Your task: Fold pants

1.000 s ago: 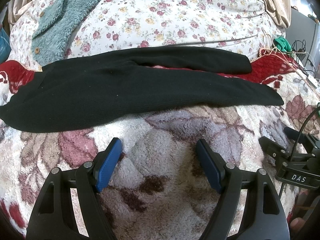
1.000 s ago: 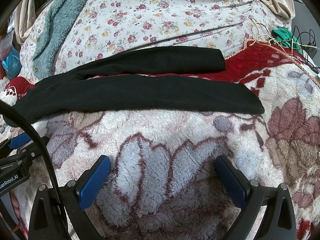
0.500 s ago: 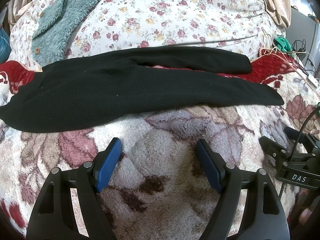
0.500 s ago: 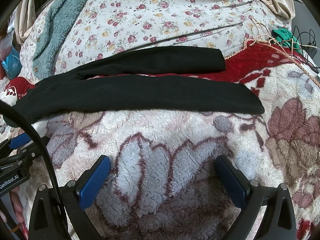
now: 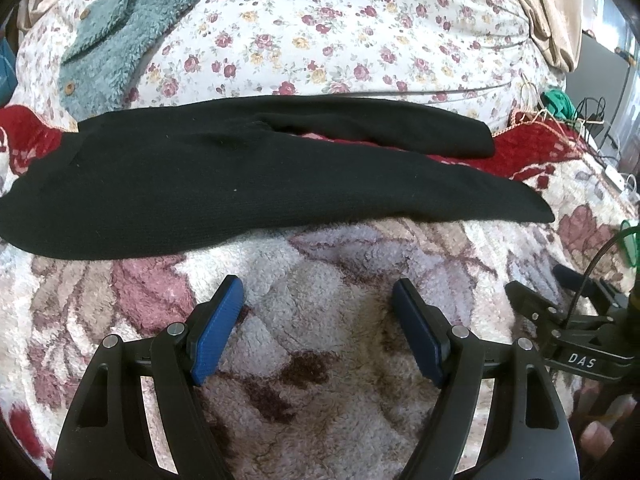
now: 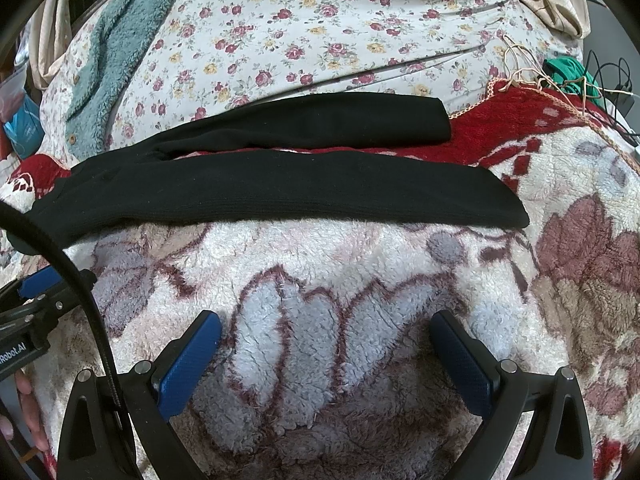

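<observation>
Black pants (image 5: 240, 184) (image 6: 304, 188) lie flat across a fluffy patterned blanket (image 5: 320, 320), waist to the left and both legs stretched to the right, slightly parted. My left gripper (image 5: 318, 292) hovers open over the blanket, just short of the near leg's edge. Over the blanket further right, my right gripper (image 6: 326, 324) is open too, with nothing between its blue fingers (image 6: 188, 364). Each tool shows at the edge of the other's view.
A floral sheet (image 5: 340, 40) covers the bed behind the pants, with a teal fleece garment (image 5: 108, 40) at the far left. A beige cloth (image 5: 556, 12) lies at the far right. Cables and a green item (image 6: 568, 72) sit past the blanket's right edge.
</observation>
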### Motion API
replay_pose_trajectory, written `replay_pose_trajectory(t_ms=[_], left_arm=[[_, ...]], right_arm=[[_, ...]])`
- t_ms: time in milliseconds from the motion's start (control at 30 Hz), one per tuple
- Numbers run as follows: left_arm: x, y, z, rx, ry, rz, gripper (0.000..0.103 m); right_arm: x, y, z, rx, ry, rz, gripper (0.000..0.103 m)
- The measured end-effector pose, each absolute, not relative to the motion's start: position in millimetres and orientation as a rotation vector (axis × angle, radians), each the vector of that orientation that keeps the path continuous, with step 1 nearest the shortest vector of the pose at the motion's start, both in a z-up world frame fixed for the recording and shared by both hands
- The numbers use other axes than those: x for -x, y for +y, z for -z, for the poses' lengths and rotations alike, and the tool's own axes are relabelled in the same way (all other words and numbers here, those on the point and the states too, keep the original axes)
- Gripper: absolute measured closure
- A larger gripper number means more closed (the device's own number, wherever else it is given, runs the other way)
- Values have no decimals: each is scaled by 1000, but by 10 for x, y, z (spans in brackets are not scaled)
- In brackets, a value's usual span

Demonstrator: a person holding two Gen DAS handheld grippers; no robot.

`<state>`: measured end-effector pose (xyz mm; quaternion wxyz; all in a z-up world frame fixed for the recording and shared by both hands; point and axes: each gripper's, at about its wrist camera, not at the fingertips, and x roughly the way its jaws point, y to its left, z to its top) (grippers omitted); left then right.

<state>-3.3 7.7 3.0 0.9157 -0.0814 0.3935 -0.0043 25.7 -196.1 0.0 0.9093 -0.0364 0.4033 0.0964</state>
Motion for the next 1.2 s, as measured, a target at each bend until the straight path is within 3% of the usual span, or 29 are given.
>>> replay_pose_trajectory(t_ms=[1200], left_arm=[[82,178,-32,233,795,66,25]], right_arm=[[-260,-1961,1,75,832,-199,0]])
